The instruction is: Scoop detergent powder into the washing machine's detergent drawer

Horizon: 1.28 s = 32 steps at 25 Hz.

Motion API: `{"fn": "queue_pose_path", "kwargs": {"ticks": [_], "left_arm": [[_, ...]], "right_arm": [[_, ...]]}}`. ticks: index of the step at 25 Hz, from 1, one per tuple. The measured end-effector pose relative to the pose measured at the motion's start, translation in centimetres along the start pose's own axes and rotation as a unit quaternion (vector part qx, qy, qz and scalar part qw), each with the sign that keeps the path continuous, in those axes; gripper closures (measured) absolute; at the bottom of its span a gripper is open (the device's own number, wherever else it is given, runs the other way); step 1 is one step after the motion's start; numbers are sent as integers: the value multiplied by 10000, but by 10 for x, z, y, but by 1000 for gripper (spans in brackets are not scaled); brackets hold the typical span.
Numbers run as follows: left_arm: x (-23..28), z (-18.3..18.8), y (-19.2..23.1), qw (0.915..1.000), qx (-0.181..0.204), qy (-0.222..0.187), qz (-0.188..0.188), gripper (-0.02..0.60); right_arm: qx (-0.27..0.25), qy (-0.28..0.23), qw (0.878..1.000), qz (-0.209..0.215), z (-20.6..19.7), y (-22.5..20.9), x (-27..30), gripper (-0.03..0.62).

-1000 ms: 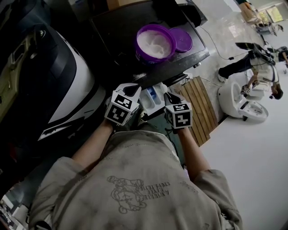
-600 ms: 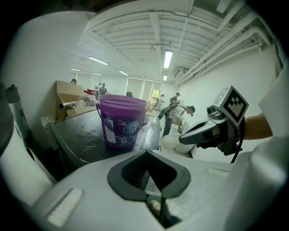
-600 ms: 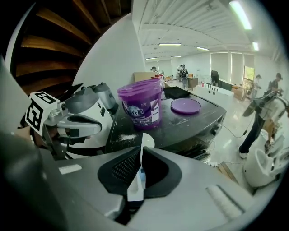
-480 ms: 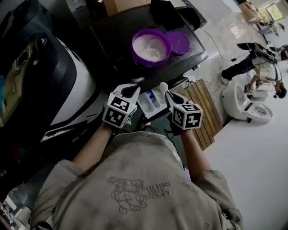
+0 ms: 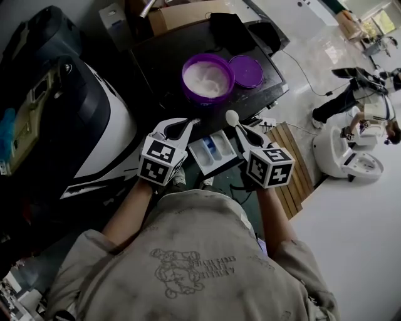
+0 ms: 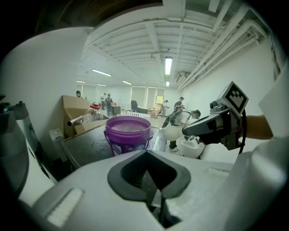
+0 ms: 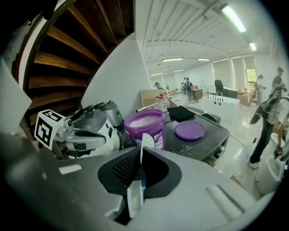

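Observation:
A purple tub (image 5: 207, 78) of white detergent powder stands on the dark washer top (image 5: 169, 50), with its purple lid (image 5: 246, 71) beside it. Below the top's front edge, the white detergent drawer (image 5: 213, 152) is pulled open. My right gripper (image 5: 245, 135) is shut on the handle of a white scoop (image 5: 231, 116), whose bowl hangs over the drawer's far right corner. I cannot tell whether it holds powder. My left gripper (image 5: 188, 125) is shut and empty, at the drawer's left. The right gripper view shows the scoop (image 7: 145, 143) edge-on before the tub (image 7: 145, 126).
A white and black machine (image 5: 94, 125) stands at the left. Wooden slats (image 5: 288, 157) lie right of the drawer. A cardboard box (image 5: 182, 15) sits behind the washer top. A person (image 5: 351, 94) and a white fixture (image 5: 344, 150) are at the far right.
My right gripper has come up and back from the drawer, so the scoop's bowl now shows above it. The left gripper has barely moved. The view has shifted slightly.

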<state>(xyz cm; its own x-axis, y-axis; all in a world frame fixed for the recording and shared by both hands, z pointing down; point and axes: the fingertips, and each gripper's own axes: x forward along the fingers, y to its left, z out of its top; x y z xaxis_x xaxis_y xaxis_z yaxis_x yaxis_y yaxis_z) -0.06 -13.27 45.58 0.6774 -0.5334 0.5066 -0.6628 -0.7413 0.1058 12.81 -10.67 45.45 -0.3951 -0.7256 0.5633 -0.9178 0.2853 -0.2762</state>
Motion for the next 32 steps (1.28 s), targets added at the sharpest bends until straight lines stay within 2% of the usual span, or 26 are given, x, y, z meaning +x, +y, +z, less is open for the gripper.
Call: {"fn": "queue_pose_path", "kwargs": {"ticks": [7,11,14,22,32], "left_arm": [[-15,30,16,9989,74,-300,359,581],[-28,47,19,9977,36,-498,462,581],[-40,60,24,9960,8,-675,581,581],[-71,104,31,9886,266,-1151,937,581],[-108,141,39,9775,349,-1641,1279,581]], "right_arm": [[-131,-393,9989,234,42,6,-10,557],[-532,-689,9957,307,69,19,-23,557],[-603,-927,9927,490,88,32,-31,557],[-805,-1323,9847,793,125,48,-49,557],[-897,-1779,9747,1016,162,55,-64,557]]}}
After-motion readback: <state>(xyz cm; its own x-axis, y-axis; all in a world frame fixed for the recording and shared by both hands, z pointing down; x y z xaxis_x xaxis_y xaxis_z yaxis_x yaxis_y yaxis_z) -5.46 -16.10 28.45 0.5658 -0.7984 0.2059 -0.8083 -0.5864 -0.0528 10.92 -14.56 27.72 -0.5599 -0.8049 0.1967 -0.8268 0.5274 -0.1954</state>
